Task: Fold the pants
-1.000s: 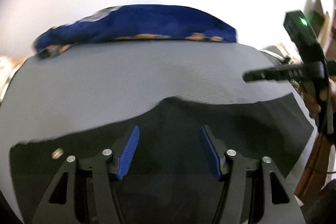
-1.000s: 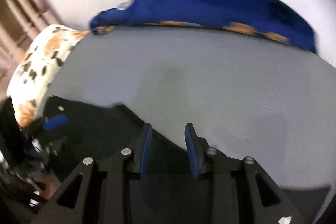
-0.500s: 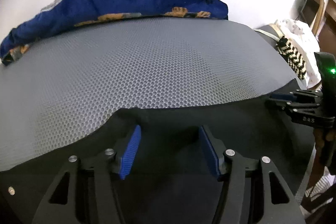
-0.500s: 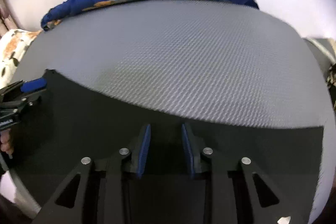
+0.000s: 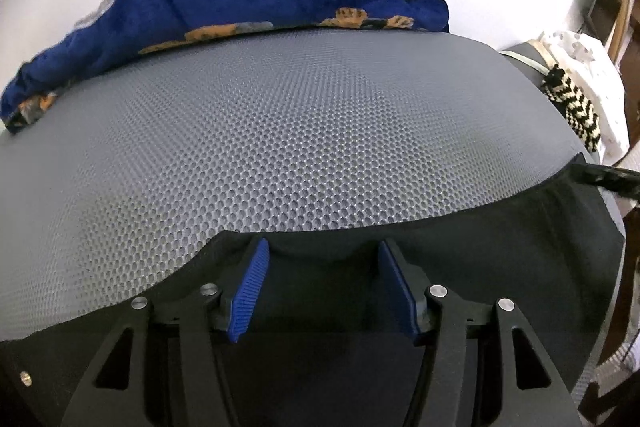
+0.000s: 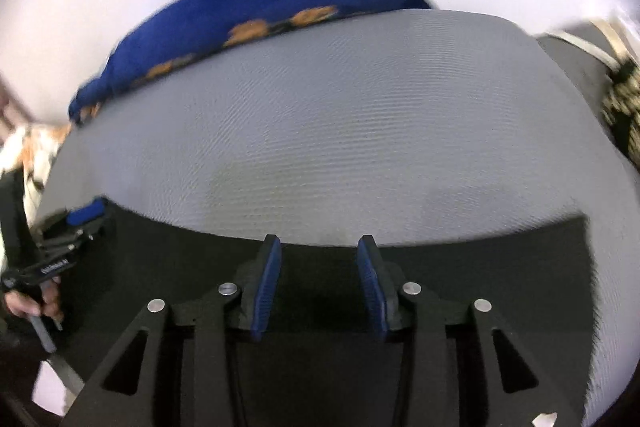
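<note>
The black pants [image 5: 480, 259] lie flat along the near edge of a grey honeycomb mat [image 5: 300, 131]. They also show in the right wrist view [image 6: 480, 267]. My left gripper [image 5: 323, 251] is open, its blue pads low over the pants' far edge, with nothing between them. My right gripper [image 6: 318, 247] is open over the same edge further right, also empty. The right gripper's tip shows at the right edge of the left wrist view [image 5: 604, 177]. The left gripper shows at the left of the right wrist view [image 6: 76, 223].
A blue blanket with orange paw prints [image 5: 240, 7] lies along the mat's far edge against a white wall. White spotted cloth and a black-and-white zigzag fabric [image 5: 576, 107] sit at the right. A patterned pillow [image 6: 28, 147] lies at the left.
Both grippers came down and forward to the pants' far edge. The right gripper's jaws have opened wider. The pants now lie flat and spread along the mat.
</note>
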### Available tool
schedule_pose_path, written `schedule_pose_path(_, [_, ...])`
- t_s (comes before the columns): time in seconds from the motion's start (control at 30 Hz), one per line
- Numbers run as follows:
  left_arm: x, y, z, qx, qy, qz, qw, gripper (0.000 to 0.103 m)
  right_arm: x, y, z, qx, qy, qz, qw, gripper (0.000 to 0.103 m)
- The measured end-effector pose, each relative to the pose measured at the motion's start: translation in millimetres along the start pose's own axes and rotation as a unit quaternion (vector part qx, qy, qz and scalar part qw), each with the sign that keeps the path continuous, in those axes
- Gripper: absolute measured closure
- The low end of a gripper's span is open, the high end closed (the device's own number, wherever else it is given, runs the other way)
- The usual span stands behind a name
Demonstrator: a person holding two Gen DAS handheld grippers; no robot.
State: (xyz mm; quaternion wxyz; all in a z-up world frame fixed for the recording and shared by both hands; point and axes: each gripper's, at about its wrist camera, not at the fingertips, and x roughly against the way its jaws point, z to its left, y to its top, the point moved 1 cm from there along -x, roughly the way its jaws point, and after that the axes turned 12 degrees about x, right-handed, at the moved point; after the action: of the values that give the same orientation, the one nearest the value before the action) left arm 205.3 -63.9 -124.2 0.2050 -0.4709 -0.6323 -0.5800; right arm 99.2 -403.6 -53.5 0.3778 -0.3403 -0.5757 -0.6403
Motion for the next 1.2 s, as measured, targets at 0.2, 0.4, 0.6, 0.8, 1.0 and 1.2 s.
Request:
schedule_pose_path(0.2, [28.2,-14.2,-26.1,-0.027,-0.014,-0.002,0.9995,0.044,47.8,-46.7,-95.8,-0.099,0.025,-0.002,0.995,0.064])
schedule_pose_path(0.4, [50.3,-39.1,-54.1,-0.029,-0.052,0.017,0.9981,0.044,60.8,-97.4,-171.7,-0.161,0.050,0.033,0.985,0.062])
schedule_pose_path(0.6, [53.2,-63.5,-79.2,-0.020,-0.062,0.040,0.9971,0.044,59.6,-135.2,-208.3,-0.199,0.119,0.038,0.972,0.062])
schedule_pose_path(0.8, [46.7,-78.2,-94.0,-0.013,-0.066,0.062,0.9958,0.044,61.6,-151.9,-208.2,-0.189,0.175,0.028,0.966,0.062])
schedule_pose_path(1.0, [32.0,-91.0,-105.1,-0.019,-0.054,0.082,0.9950,0.044,51.8,-154.0,-196.8,-0.187,0.215,0.013,0.959,0.071])
schedule_pose_path(1.2, [26.8,-95.0,-108.5,-0.023,-0.046,0.068,0.9964,0.043,42.6,-153.1,-184.4,-0.211,0.213,-0.006,0.954,0.090])
